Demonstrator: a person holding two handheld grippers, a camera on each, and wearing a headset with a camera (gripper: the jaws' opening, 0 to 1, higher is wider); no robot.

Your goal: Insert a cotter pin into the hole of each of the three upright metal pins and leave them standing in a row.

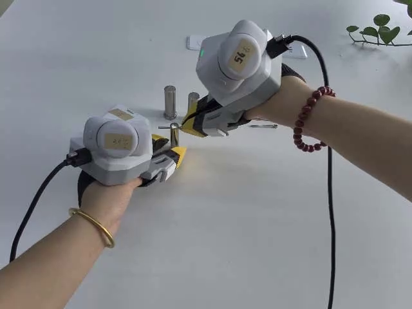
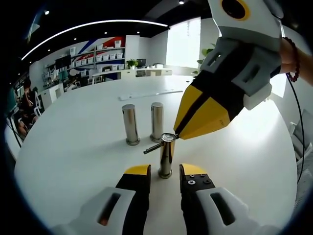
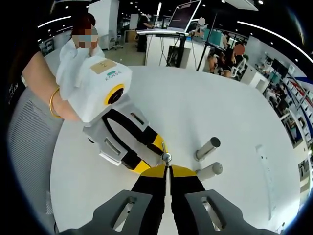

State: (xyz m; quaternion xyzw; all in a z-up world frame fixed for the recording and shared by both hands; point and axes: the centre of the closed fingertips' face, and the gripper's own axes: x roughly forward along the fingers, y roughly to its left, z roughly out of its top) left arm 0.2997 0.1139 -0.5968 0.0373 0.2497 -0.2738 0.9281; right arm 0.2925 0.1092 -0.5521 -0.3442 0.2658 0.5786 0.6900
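Observation:
Three metal pins stand on the white table (image 1: 244,212). The nearest pin (image 2: 166,157) rises between the yellow tips of my left gripper (image 2: 165,170), whose jaws sit close on either side of its base. A cotter pin (image 2: 152,148) passes through its top hole, the tail sticking out to the left. My right gripper (image 2: 177,136) comes down from the upper right, shut on the cotter pin's loop end. In the right gripper view its jaws (image 3: 167,171) are pressed together. The other two pins (image 2: 129,124) (image 2: 157,121) stand bare just behind, side by side.
A loose cotter pin (image 1: 264,125) lies on the table right of the right gripper. Small white items (image 1: 193,42) lie at the far side, and a plant sprig (image 1: 380,29) at the far right. Black cables trail from both grippers.

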